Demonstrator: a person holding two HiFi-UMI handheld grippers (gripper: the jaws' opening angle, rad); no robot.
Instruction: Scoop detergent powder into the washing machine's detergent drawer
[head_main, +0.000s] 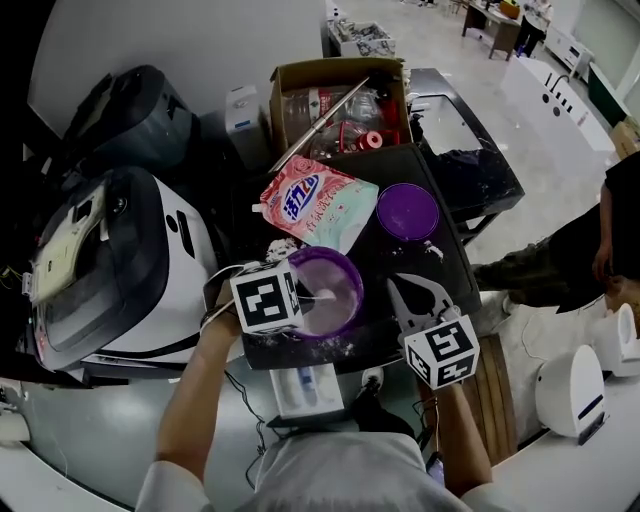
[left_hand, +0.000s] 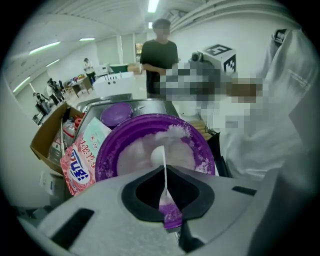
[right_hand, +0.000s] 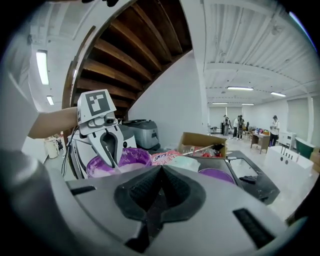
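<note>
While the left tongs (left_hand: 165, 170) are pinched shut on the thin stem of a little spoon (left_hand: 158, 155), its white scoop sits down in the detergent powder (left_hand: 132, 157) heaped in the purple bowl (left_hand: 106, 150). I'd call this the loading stroke, with the handle held high and slanted so the scoop can bite and come up level. The right tongs (right_hand: 161, 170) are closed on nothing. They are parked just beside the bowl above the dark worktop (head_main: 400, 262), perhaps kept near to steady the bowl if it slides, though they don't seem to touch it.

The bowl stands close to the worktop's front edge, by the person, with spilled powder dusted round it. Behind it lies the pink detergent bag (head_main: 315, 205), right up against the rim. A purple lid (head_main: 407, 212) lies to that bag's right, and a cardboard box (head_main: 300, 75) of clutter closes off the back.

The washing machine (head_main: 120, 270) stands to the left, just past the worktop's left edge, and that is where the load must go. I can't pick out the drawer itself from here. That way looks open, with nothing tall between bowl and machine. Even so, the spoon must lift clear of the rim and cross the gap level, since any wobble would drop powder down between worktop and machine.
</note>
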